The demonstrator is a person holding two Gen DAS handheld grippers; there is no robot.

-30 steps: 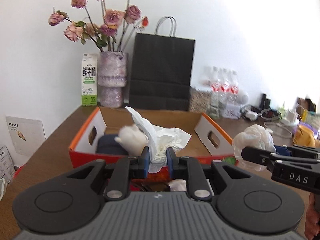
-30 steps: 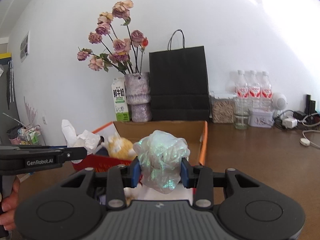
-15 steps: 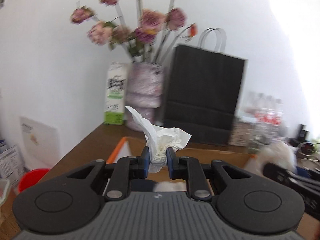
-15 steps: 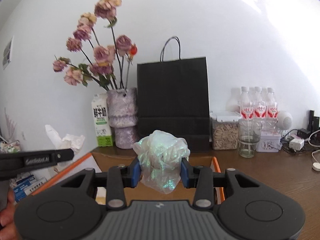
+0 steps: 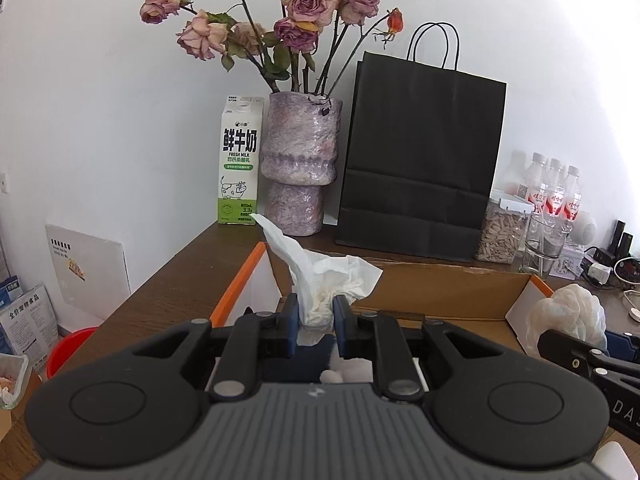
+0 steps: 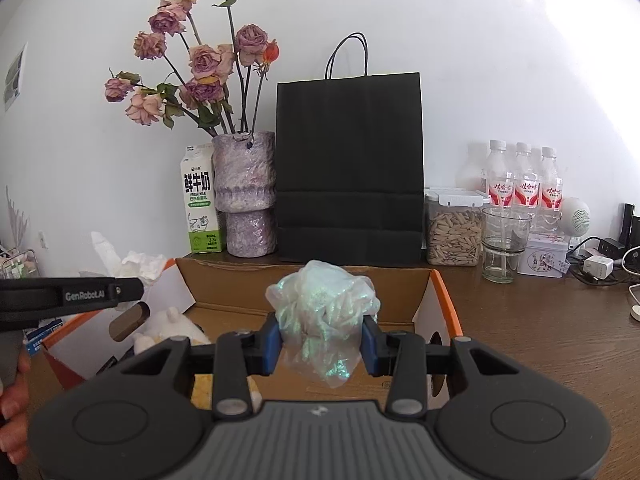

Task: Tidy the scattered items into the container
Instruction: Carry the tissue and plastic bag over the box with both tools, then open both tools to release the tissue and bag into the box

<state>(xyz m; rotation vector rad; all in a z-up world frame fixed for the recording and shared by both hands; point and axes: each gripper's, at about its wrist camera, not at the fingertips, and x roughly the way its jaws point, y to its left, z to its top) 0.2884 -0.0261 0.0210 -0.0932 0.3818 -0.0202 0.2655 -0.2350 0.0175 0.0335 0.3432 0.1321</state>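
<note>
My left gripper (image 5: 316, 312) is shut on a crumpled white tissue (image 5: 324, 276), which it holds over the left half of an open cardboard box (image 5: 440, 288) with orange rims. A crumpled clear plastic bag (image 6: 324, 304) is clamped in my right gripper (image 6: 322, 340) over the box's right half (image 6: 304, 292). Each gripper shows in the other's view: the right one with its bag (image 5: 568, 312) at the right, the left one with its tissue (image 6: 132, 262) at the left. A cream plush toy (image 6: 168, 320) and dark items lie inside the box.
Behind the box stand a milk carton (image 5: 240, 160), a purple vase of dried roses (image 5: 300, 168) and a black paper bag (image 5: 420, 160). A seed jar (image 6: 452, 232), a glass (image 6: 504, 244), water bottles (image 6: 520, 184) and cables sit on the table at the right. A red bowl (image 5: 68, 348) lies low left.
Both grippers moved forward over the box with their loads still held; the box's front wall has dropped out of sight and the vase and bag look nearer.
</note>
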